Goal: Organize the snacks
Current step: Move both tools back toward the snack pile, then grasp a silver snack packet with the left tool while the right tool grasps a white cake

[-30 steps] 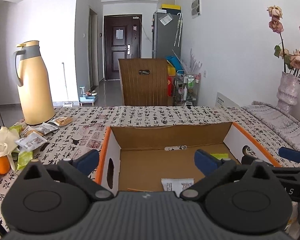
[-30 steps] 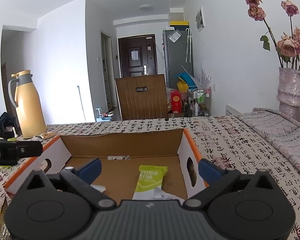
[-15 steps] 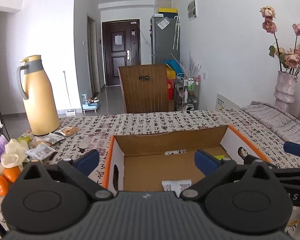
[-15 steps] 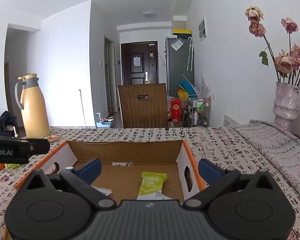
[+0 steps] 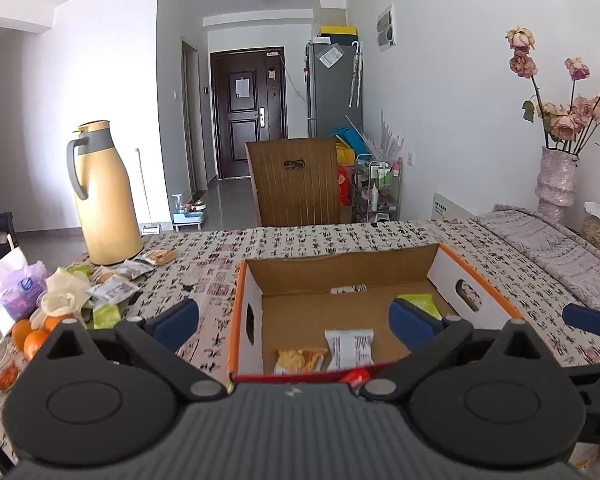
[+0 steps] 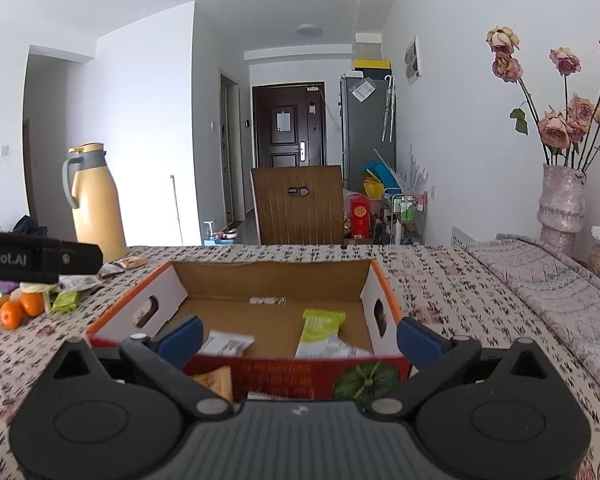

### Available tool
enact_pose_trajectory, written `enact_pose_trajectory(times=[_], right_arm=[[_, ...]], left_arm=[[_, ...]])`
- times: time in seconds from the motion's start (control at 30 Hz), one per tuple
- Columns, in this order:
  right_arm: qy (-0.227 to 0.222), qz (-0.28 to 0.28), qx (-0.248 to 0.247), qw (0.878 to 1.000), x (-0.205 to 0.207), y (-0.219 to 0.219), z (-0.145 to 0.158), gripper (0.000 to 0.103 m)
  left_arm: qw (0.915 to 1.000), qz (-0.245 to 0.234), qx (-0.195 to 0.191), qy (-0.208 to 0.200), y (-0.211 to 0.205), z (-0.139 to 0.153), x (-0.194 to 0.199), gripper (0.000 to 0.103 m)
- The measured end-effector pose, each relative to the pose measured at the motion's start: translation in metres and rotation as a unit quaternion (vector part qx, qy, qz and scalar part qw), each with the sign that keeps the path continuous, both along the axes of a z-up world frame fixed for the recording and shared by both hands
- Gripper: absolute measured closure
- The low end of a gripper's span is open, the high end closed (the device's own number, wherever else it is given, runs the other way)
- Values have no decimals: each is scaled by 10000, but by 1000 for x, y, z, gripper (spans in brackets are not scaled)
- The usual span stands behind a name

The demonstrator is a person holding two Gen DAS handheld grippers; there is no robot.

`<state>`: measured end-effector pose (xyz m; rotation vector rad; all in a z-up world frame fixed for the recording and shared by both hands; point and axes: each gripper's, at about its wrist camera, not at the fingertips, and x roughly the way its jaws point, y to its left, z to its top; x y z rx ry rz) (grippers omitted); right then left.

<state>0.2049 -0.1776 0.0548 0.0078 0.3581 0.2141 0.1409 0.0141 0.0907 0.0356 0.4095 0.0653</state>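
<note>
Both grippers, left [image 5: 294,322] and right [image 6: 298,336], hang wide open and empty over the box [image 6: 274,280], so next comes fetching a snack from the pile [image 5: 112,286] by the jug [image 5: 102,196].

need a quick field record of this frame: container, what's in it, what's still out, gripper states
container: cardboard box, open top, on patterned tablecloth
inside: green packet, white packet, orange-brown packet
still out: loose snack packets beside yellow thermos
also there: oranges
left gripper: open, empty
right gripper: open, empty
view: both over the box's near edge
</note>
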Motion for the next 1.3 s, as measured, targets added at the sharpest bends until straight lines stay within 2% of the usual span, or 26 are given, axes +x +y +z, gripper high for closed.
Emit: enact_pose_trajectory(times=[0.27,0.53,1.0,1.3], right_arm=[[123,15,-11,9999,-36,-1,-11,0],[302,91,-20,9995,-65,2,-27,0],[703,116,2,9975,-100,-8,-60,0],[845,129,-26,9963,-114,-14,-72,0]], left_arm=[[9996,158,-60,212,11,-16,-34,0],[9971,402,-101,639,27,-43,-64,0],[9858,805,-311,1441,33,-93,-105,0],[9771,963,-473,1837,26,-117,-109,1]])
